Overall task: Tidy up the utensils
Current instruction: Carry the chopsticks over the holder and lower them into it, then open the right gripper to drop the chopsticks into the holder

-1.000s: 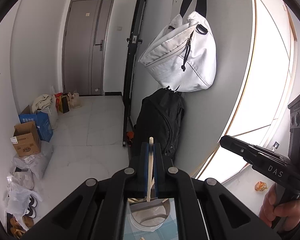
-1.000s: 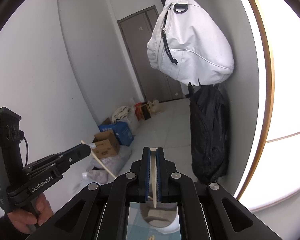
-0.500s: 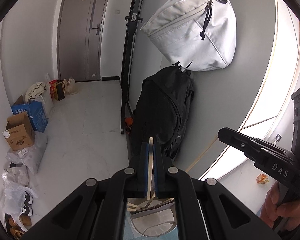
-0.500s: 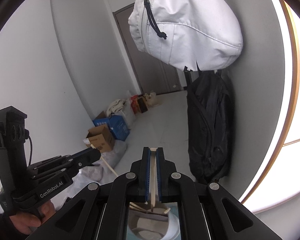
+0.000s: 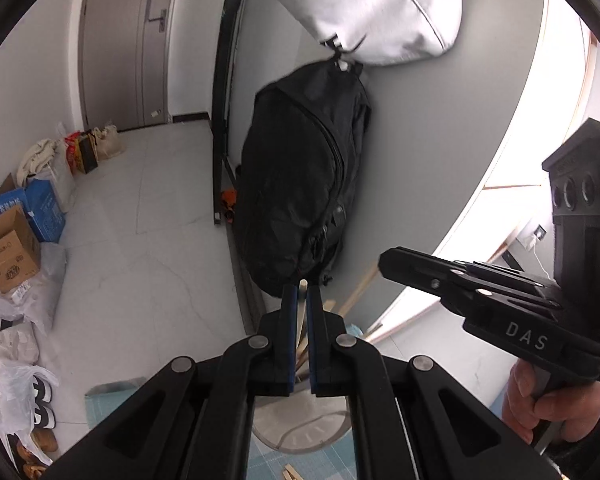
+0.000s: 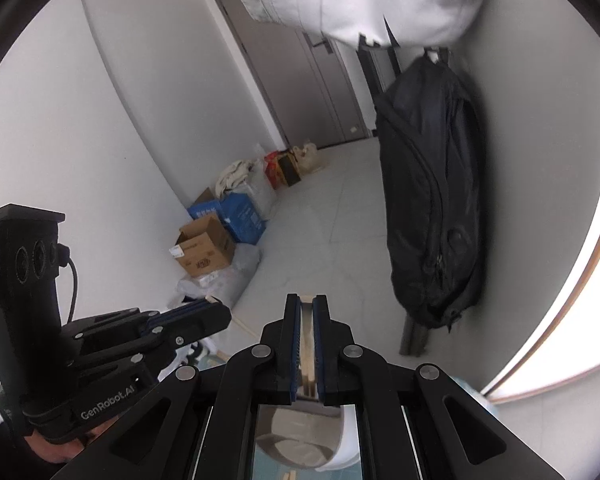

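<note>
Above the holder: two wooden sticks are being brought down to a pale round utensil holder, one in each gripper.
Left stick: a pale wooden chopstick stands upright in the left gripper, its tip poking just above the pads and its lower end reaching toward the holder's mouth.
Left tongs: narrow, clamped on that chopstick.
Right stick: a second wooden stick sits between the blue pads of the right gripper, also directly over the holder.
Right tongs: narrow but opening at this moment, the stick between them; whether the pads press on it is hard to tell, it looks loose.
Inside the holder: several wooden sticks already lean there, seen past the left pads.
Beside the holder: a few loose wooden pieces lie on the light blue mat below it.
Progress: partly done, I judge; some sticks are stored, these two are about to go in, the loose ones remain.
Beyond the holder: a black backpack hangs on the grey wall.
</note>
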